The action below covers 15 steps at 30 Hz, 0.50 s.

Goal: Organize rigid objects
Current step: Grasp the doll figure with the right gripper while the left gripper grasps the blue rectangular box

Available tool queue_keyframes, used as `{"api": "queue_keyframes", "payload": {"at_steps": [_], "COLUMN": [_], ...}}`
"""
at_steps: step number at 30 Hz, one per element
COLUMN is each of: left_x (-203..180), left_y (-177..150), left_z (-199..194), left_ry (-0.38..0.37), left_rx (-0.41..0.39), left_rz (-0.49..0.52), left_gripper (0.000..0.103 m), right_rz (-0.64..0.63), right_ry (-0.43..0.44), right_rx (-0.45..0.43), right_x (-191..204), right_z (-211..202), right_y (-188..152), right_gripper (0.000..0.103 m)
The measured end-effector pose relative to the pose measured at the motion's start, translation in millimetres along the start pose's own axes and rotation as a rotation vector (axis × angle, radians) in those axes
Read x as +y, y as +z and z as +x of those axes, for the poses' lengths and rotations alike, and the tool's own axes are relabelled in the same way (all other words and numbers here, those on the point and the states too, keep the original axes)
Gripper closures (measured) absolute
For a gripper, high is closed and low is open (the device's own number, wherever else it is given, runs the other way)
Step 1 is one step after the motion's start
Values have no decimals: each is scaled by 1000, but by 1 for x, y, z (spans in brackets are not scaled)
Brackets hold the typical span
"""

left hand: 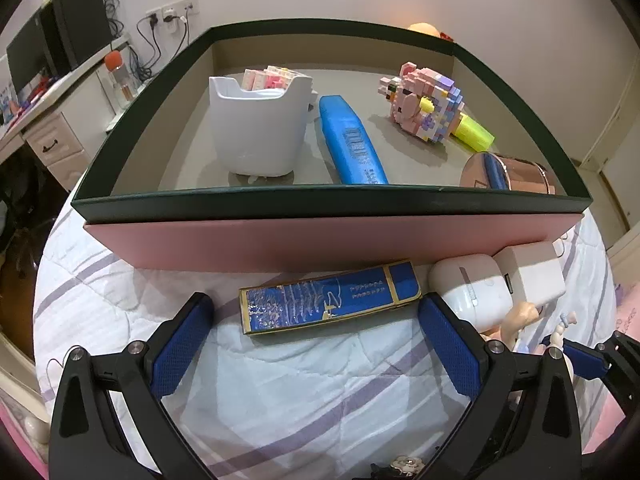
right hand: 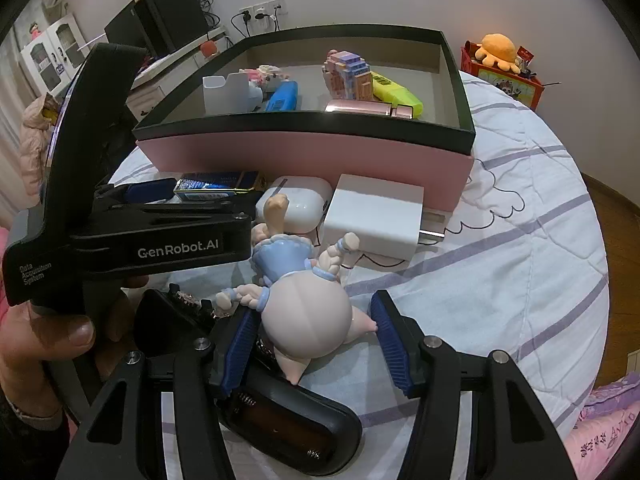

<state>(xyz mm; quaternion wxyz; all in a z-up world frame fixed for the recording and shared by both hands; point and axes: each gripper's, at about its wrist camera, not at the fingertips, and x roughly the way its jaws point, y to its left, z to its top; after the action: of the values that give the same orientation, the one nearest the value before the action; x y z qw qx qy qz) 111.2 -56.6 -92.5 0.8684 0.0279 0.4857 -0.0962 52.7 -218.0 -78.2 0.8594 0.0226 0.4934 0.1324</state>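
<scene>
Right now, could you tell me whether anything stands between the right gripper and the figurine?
Nothing visible does. The figurine already lies between the right gripper's open fingers, its head nearest the camera. The left pad looks close to touching it; the right pad stands clear. A black case lies under the left finger.

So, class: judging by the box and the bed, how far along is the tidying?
Done: a white cup, blue case and brick toy lie in the box. In hand: the right gripper straddles a doll. Left: blue packet, charger, earbud case.
</scene>
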Motion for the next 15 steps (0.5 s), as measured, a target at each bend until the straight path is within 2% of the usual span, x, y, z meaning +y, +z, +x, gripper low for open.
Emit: {"api": "queue_keyframes", "payload": {"at_steps": [8, 10, 12, 15], "left_x": [4, 5, 8, 17], "left_y": [8, 6, 2, -6], "left_z": [7, 5, 0, -7], "left_ry": [32, 30, 42, 1], "left_rx": [-10, -25, -49, -67], "left_rz": [-37, -32, -26, -37], "left_gripper": [0, 4, 18, 19], "right_rz": [-19, -29, -33, -6], "right_ry": [-17, -26, -33, -17], "right_rx": [-4, -8, -10, -16], "right_x": [3, 5, 6, 3], "right_z": [3, 2, 1, -2], "right_y": [-1, -2, -4, -4], "right_gripper": [44, 46, 46, 46]}}
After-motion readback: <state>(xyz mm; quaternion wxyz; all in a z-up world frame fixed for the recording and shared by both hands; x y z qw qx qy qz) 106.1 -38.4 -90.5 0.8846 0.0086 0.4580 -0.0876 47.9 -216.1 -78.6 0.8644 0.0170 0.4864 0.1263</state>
